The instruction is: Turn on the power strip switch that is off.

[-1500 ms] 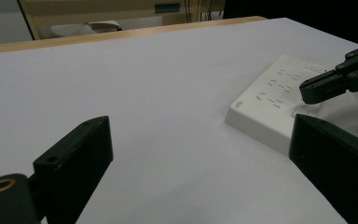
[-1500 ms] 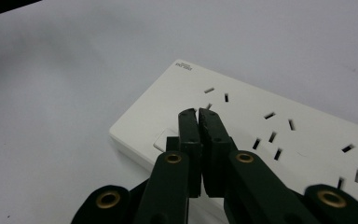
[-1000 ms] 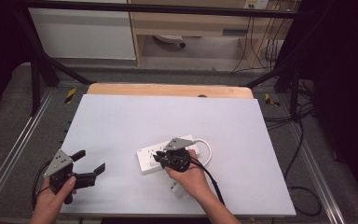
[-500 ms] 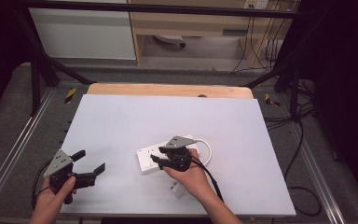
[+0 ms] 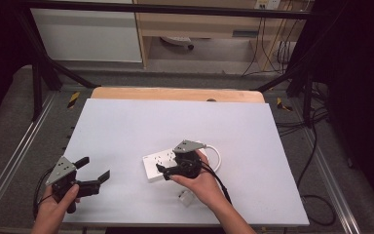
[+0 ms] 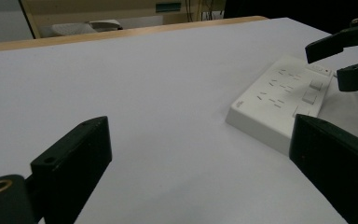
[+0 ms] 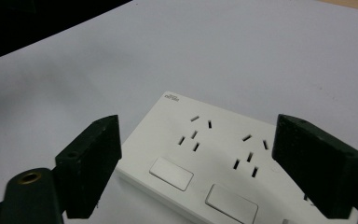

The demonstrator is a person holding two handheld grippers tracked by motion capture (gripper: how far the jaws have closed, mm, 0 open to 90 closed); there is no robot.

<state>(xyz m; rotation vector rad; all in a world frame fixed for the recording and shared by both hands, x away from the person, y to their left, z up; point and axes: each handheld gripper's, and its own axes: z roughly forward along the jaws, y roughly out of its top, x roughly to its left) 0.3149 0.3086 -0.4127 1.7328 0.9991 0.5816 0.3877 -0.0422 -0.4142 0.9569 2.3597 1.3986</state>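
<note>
A white power strip (image 5: 157, 160) with two rows of sockets and flat switches lies near the middle of the white tabletop (image 5: 175, 122). My right gripper (image 5: 162, 171) hovers over its near end, pointing left. Its jaws have just been opening and now stand wide with nothing pressed between them. In the right gripper view the strip (image 7: 214, 154) lies below and beyond the spread jaws. My left gripper (image 5: 95, 168) rests open at the table's front left, empty and aimed at the strip (image 6: 284, 100). The right gripper (image 6: 344, 60) appears at the far right of the left gripper view.
The strip's white cable (image 5: 217, 153) loops behind the right hand. A small white plug (image 5: 186, 197) lies near the front edge under the right wrist. A wooden strip (image 5: 175, 93) borders the table's far side, with metal rails along both sides.
The right gripper's jaws have spread apart over the power strip. Both hands and the strip have stayed in place.
</note>
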